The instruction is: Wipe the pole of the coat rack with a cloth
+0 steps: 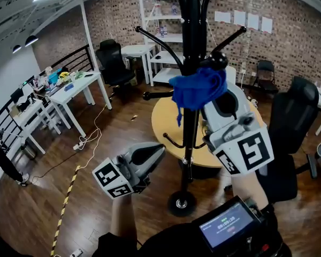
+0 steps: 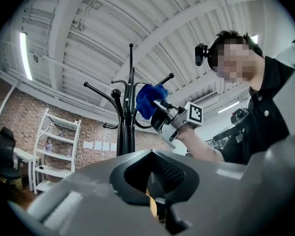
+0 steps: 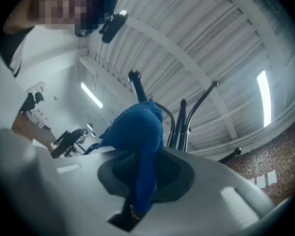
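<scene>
As right gripper (image 1: pixel 213 90) clamps the blue cloth (image 1: pixel 197 91) at the pole (image 1: pixel 190 130), apparently touching below the hooks, wiping is under way; next needs a firm downward stroke. Left gripper (image 1: pixel 159 152) (idle) is closed, empty.

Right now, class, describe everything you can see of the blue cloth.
The blue cloth looks soft and fuzzy, like terry or microfibre. It is crumpled into a bunch, with one corner dangling. The right gripper's fingers are shut on it, holding it up against the coat rack's black pole, near its hooks.
</scene>
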The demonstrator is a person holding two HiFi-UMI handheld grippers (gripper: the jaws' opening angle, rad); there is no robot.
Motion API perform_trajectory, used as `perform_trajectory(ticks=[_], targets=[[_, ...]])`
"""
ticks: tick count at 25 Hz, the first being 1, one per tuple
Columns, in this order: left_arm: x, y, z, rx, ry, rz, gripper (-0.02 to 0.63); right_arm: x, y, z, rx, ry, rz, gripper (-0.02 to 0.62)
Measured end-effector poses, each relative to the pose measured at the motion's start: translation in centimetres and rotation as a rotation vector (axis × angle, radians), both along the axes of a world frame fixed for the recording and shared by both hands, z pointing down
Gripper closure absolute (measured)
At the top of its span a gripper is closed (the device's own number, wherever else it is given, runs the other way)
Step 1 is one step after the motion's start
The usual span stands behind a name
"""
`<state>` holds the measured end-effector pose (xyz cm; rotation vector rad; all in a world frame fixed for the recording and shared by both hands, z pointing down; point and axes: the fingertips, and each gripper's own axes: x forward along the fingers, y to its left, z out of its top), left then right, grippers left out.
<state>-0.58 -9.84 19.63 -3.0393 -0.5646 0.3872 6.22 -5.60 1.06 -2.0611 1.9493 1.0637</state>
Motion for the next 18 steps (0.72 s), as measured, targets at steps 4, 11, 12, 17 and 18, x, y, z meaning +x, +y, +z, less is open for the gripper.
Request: perform_trajectory(ticks=[4,11,12,17,18], targets=[[-0.7,0.1,0.9,-0.024,-0.017,-0.02,0.606,2.4,-3.7,4.8,-0.14,0.007,0.092,0.549],[-1.9,-0.7,4.1,-0.088,-0.077,-0.037,0.606,5.1,-3.7,16.3,-0.379,-0.134,0.119,0.549],[-1.9,-0.8,4.5,-0.098,-0.085,-0.036,0.606,4.9,-4.1,19.0,-0.443,-0.148,0.105,0.549],[-1.1,-0.1,6.4,-0.133,-0.118,-0.006,0.606,4.5,-4.4,35.0,-0.83,-0.289,0.062,0.549],[-0.9,0.1,6.7,-0.137,-0.121,-0.001,0.606,4.2,-4.2,37.1,-0.876,-0.314,0.042,0.549]])
